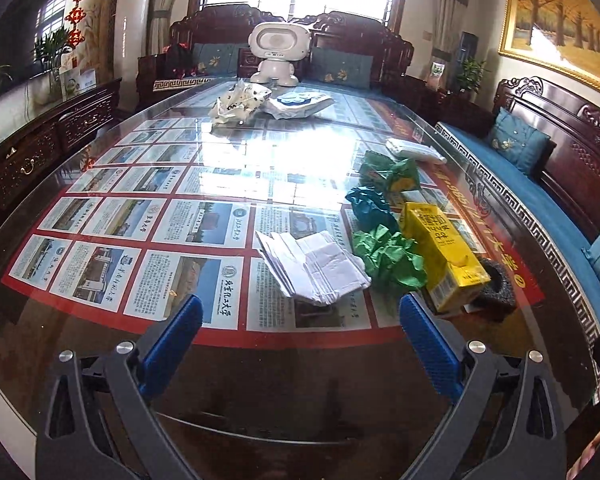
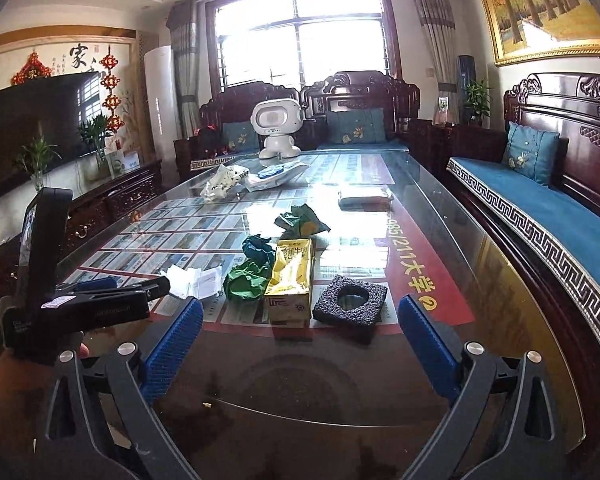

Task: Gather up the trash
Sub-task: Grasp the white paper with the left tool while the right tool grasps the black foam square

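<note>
Trash lies in a cluster on the glass table [image 1: 140, 360]: folded white paper [image 1: 316, 268], crumpled green paper [image 1: 388, 256], a dark teal wad [image 1: 370, 208], a yellow milk carton [image 1: 444, 256] lying flat, a black foam block [image 1: 496, 284] and a green-yellow wrapper [image 1: 392, 172]. My left gripper [image 1: 300, 320] hangs open just short of the white paper, nothing between its blue pads. My right gripper [image 2: 300, 320] is open too, facing the carton [image 2: 290, 280] and foam block [image 2: 350, 300]. The left gripper [image 2: 148, 286] shows at the left of the right wrist view.
Farther up the table lie a white packet [image 2: 364, 198], two light wrappers [image 2: 222, 184] [image 2: 276, 174] and a white robot toy [image 2: 276, 128]. Carved wooden sofas with blue cushions [image 2: 540, 200] line the right and far sides. A TV cabinet [image 2: 120, 196] runs along the left.
</note>
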`<state>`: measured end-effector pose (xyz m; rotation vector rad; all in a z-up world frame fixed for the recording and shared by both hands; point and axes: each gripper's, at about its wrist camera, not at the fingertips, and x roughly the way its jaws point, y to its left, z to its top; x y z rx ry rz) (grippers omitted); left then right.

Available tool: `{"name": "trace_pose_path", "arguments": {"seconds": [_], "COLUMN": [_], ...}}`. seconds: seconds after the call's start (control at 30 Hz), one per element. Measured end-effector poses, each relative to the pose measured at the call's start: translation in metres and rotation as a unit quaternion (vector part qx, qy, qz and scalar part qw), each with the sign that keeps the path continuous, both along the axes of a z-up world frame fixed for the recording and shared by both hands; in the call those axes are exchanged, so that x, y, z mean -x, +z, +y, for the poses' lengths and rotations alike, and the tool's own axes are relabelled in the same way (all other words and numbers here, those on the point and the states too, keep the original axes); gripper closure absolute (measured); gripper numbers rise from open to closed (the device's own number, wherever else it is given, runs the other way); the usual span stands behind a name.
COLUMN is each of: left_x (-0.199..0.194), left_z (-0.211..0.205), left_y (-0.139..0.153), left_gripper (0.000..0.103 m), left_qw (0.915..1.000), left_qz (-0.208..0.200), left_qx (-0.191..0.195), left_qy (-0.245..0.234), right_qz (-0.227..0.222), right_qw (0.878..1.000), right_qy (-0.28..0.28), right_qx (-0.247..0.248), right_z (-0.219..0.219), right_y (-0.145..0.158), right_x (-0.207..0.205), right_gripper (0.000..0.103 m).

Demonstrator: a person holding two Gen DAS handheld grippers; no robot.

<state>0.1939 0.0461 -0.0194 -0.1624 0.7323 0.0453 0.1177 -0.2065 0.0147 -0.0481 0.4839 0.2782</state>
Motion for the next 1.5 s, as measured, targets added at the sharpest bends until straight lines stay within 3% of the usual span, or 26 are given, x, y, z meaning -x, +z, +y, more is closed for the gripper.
{"name": "trace_pose_path", "arguments": {"seconds": [0.3,0.57,0.67,0.8,0.87,1.17,1.33,1.5], "left_x": [-0.047,-0.074,-0.081,-0.086,-0.088,-0.078,-0.070,-0.064], "left_z": [0.011,0.012,0.010,0.010,0.014,0.011,0.010,0.014], "left_y": [-0.030,-0.040,-0.038,-0.037,-0.038,-0.034,-0.030,-0.024], "left_gripper": [0.005,0.006,0.018,0.065,0.082,0.089,0.089,0.090], "left_qw": [0.9979,0.9959,0.9961,0.9962,0.9955,0.9961,0.9964,0.9968], "left_qz": [0.053,0.069,0.070,0.071,0.073,0.060,0.053,0.045], "left_qx": [0.034,0.050,0.042,0.036,0.052,0.064,0.067,0.066], "left_qy": [0.017,0.031,0.034,0.037,0.032,0.002,-0.006,-0.007], "right_qz": [0.022,0.049,0.062,0.072,0.075,0.108,0.146,0.170], "right_qw": [1.000,0.999,0.998,0.997,0.997,0.994,0.989,0.984], "right_qy": [-0.001,-0.016,-0.017,-0.017,-0.016,-0.024,-0.031,-0.062], "right_qx": [-0.003,0.001,0.002,0.003,0.000,-0.009,-0.010,-0.006], "right_z": [-0.001,-0.008,-0.009,-0.009,-0.008,-0.012,-0.020,-0.028], "right_y": [-0.014,-0.027,-0.030,-0.034,-0.035,-0.041,-0.047,-0.052], "right_x": [-0.031,-0.060,-0.070,-0.075,-0.076,-0.089,-0.108,-0.122], "right_gripper": [0.008,0.009,0.009,0.009,0.009,0.015,0.053,0.053]}}
